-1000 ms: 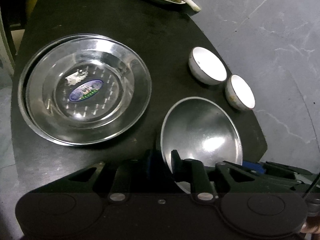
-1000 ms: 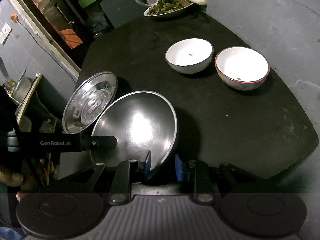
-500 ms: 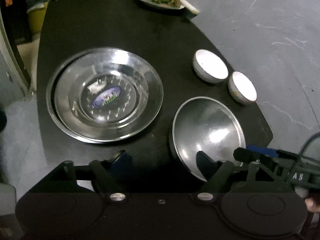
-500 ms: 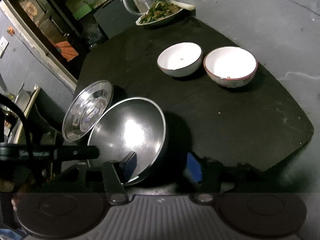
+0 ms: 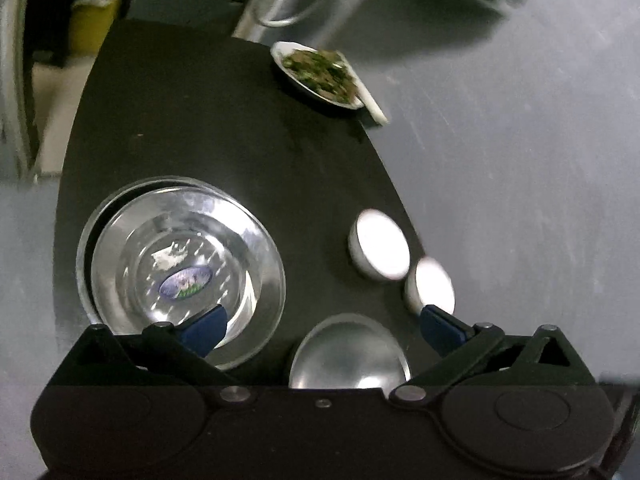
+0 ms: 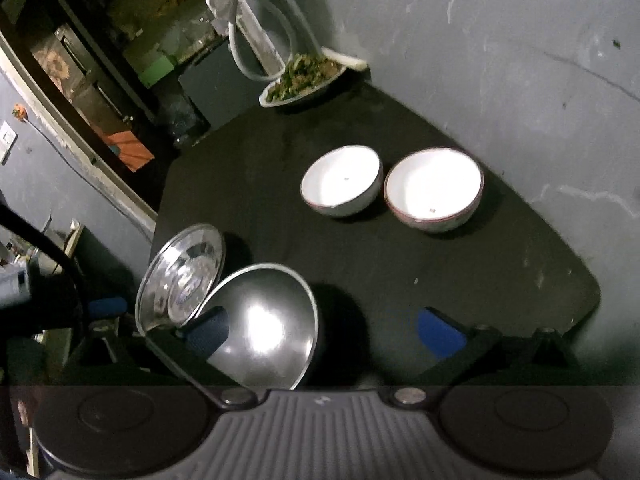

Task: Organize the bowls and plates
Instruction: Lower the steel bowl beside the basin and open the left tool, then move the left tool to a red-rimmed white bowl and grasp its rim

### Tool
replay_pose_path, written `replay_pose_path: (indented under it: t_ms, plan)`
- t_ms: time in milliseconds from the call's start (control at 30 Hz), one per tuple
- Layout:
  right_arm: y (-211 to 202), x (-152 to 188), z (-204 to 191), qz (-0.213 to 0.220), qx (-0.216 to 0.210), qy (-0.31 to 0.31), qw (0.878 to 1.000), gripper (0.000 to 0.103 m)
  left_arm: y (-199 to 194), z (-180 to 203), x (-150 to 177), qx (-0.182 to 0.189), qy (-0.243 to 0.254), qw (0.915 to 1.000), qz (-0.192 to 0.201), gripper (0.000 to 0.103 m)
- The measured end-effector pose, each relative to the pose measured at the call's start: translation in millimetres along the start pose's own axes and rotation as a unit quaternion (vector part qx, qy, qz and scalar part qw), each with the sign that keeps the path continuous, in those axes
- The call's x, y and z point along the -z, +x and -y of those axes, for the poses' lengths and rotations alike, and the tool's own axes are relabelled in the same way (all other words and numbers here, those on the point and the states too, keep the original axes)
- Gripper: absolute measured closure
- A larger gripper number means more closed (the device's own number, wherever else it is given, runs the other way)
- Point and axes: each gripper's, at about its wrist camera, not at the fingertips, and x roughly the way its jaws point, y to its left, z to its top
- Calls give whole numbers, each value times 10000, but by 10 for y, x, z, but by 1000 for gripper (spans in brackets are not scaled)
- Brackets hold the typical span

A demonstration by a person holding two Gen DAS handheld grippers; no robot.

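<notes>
Steel bowl (image 6: 260,324) sits at the black table's (image 6: 420,256) six o'clock edge; stacked steel plates (image 5: 180,272), bearing a blurred unreadable sticker, at nine; two white bowls (image 6: 344,188) at three. Left gripper (image 5: 322,326) and right gripper (image 6: 320,330) are opening, gripping nothing.
</notes>
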Motion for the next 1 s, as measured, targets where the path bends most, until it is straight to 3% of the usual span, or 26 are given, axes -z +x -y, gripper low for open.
replay_pose_path:
  t_ms: [167,333,433,500,567,800,1000]
  plan:
    - [-47,-132,19,304,216,-370,9986,0,236,49,-223,-189,-346,9990,230,1]
    - [33,-369,47,431,367,-682,9961,0,486,229,-369,-527,-146,9980,321,1]
    - [107,-530,49,509,523,-911,9932,0,688,420,-472,-865,339,9956,-82,1]
    - [170,-628,35,501,645,-1117,9904,0,886,564,-550,-1172,873,9879,-520,1]
    - [269,-731,18,517,767,-1346,9866,0,1037,651,-595,-1462,1178,9801,-644,1]
    - [708,-1101,39,299,1082,-1694,9791,0,1330,697,-624,-1525,1286,9785,-521,1]
    - [1113,-1417,162,92,792,-1342,9877,1,1547,640,-577,-1525,1143,9797,-624,6]
